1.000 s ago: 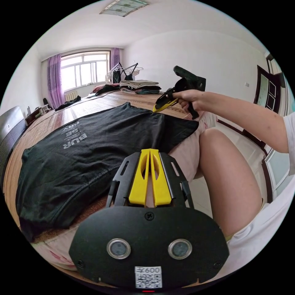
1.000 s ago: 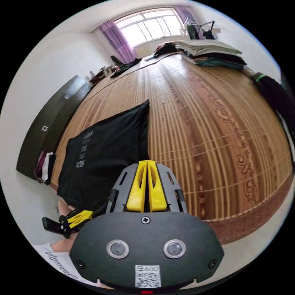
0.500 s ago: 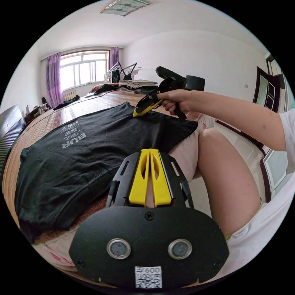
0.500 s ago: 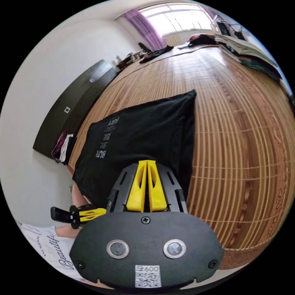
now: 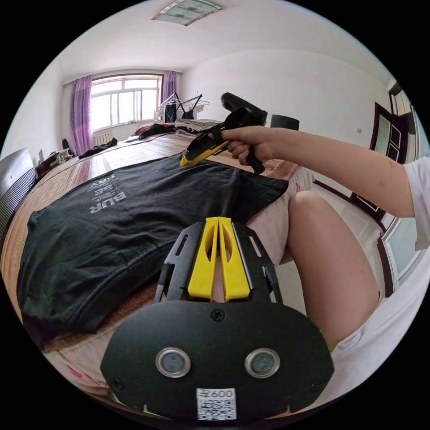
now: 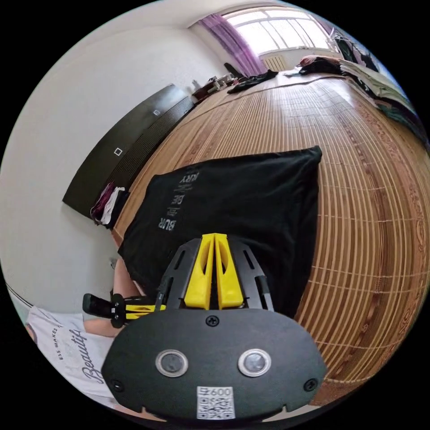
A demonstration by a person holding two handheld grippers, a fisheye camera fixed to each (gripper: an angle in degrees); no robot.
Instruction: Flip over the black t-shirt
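The black t-shirt [image 5: 134,210] with white lettering lies spread flat on a bamboo-matted bed [image 5: 134,152]. One edge of it hangs over the bed's near side. My left gripper [image 5: 218,221] is shut and empty, held off the bed's edge beside the person's knee. In the left gripper view the right gripper [image 5: 184,161], held in a hand, hovers over the shirt's far corner with jaws together. In the right gripper view the right gripper [image 6: 214,237] is shut over the black t-shirt [image 6: 242,210], holding nothing. The left gripper [image 6: 152,307] shows low at left there.
Folded clothes [image 5: 197,125] are stacked at the far end of the bed, with a drying rack [image 5: 179,105] behind. A dark headboard [image 6: 130,152] runs along the wall. The person's leg [image 5: 331,268] stands against the bed's near edge.
The right gripper has swung left from past the shirt's side to over its far corner. The left gripper has barely moved.
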